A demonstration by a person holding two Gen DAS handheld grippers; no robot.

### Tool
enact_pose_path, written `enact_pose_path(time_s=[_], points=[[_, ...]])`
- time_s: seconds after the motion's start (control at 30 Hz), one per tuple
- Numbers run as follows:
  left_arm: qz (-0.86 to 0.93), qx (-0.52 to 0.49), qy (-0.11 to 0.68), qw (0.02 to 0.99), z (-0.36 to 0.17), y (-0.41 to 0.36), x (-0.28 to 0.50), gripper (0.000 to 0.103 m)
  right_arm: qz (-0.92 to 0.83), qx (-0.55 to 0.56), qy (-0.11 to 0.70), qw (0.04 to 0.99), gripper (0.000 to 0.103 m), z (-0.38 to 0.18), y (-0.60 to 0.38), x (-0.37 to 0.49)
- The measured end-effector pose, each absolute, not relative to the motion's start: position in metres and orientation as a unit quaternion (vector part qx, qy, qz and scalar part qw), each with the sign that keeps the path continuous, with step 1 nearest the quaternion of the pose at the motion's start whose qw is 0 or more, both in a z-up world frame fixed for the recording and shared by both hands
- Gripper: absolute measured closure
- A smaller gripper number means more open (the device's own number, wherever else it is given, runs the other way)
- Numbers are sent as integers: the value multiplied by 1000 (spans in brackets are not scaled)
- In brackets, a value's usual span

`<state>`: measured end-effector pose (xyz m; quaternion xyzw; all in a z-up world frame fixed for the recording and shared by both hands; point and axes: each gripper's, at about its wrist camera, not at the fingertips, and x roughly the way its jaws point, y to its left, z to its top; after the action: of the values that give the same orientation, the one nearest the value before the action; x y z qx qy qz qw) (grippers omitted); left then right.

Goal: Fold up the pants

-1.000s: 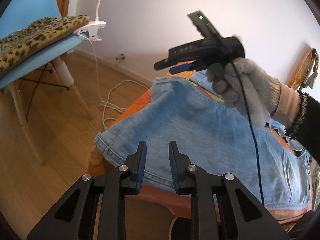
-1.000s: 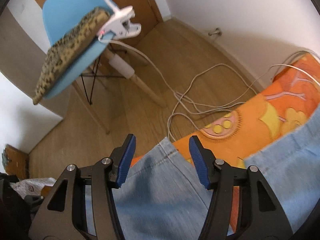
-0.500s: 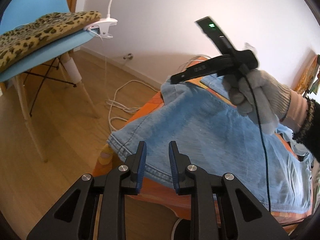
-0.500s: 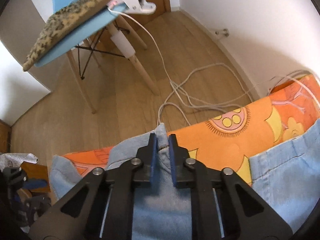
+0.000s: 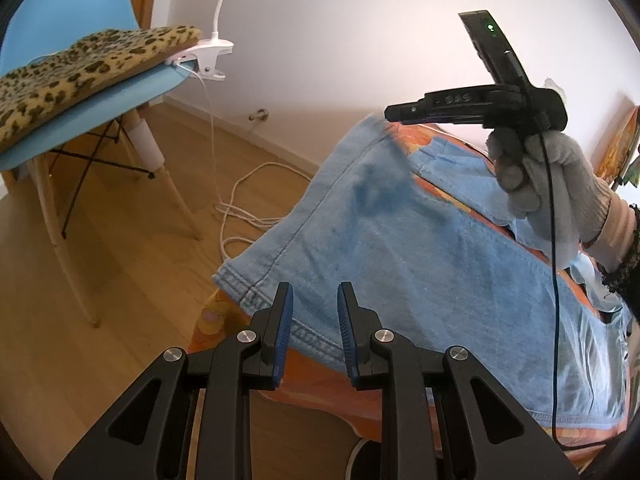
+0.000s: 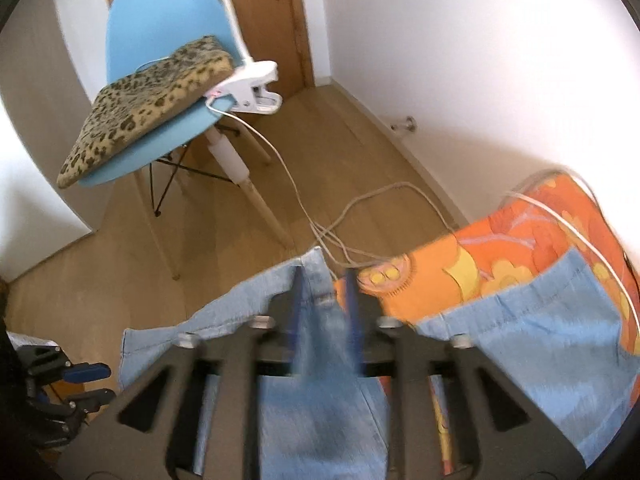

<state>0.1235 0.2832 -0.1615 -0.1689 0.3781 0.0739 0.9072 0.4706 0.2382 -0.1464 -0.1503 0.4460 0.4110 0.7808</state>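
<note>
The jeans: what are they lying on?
The jeans lie on an orange flowery cloth spread beneath them. Whatever supports that cloth is covered, so it cannot be seen.

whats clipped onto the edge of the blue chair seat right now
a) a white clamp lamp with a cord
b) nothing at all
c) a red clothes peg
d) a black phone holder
a: a white clamp lamp grips the front edge of the blue chair beside the leopard-print cushion, its white cord trailing down to the floor.
</note>
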Motion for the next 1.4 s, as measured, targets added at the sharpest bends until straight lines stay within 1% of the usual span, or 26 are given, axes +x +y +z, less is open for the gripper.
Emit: enact_pose_path(time_s=[0.03,0.07,0.3,0.4,0.53,0.67,0.93,0.97,1.0,1.03,1.07,1.1,1.13,1.27,1.33,1.37,1.4], points=[[74,-166,379,908,-160,282,125,82,409,-138,439,788,59,-139,227,474],[72,-161,378,909,-157,280,126,82,405,-134,433,794,58,-135,217,477],[46,-132,371,918,-135,262,147,82,333,-57,436,834,58,-97,98,538],[30,-116,372,921,-127,250,160,82,291,-45,445,846,58,-94,50,569],[7,-98,382,919,-120,234,188,82,252,-47,464,848,58,-108,0,595],[-14,-87,390,917,-112,216,220,82,243,-37,487,838,58,-130,-26,616],[-32,-79,394,915,-101,192,269,81,258,-49,505,822,58,-166,-13,643],[-33,-78,397,914,-101,189,274,81,258,-57,507,820,56,-172,-7,647],[-35,-78,401,912,-102,186,279,79,257,-63,508,820,51,-174,-4,648],[-35,-78,404,910,-102,183,283,72,255,-70,508,820,48,-178,-1,649],[-36,-78,408,909,-103,181,287,67,252,-75,507,820,43,-181,1,650],[-35,-78,410,908,-102,178,293,60,253,-77,508,819,40,-183,1,650],[-35,-79,411,908,-102,176,296,58,256,-77,510,817,40,-185,2,651],[-40,-85,413,906,-102,170,309,58,262,-76,515,813,40,-192,1,652],[-42,-90,416,904,-102,169,314,58,267,-79,515,811,49,-195,2,650],[-42,-93,417,903,-102,169,317,58,265,-92,510,813,64,-194,4,647],[-44,-98,420,901,-103,169,320,58,263,-102,507,815,86,-194,5,645]])
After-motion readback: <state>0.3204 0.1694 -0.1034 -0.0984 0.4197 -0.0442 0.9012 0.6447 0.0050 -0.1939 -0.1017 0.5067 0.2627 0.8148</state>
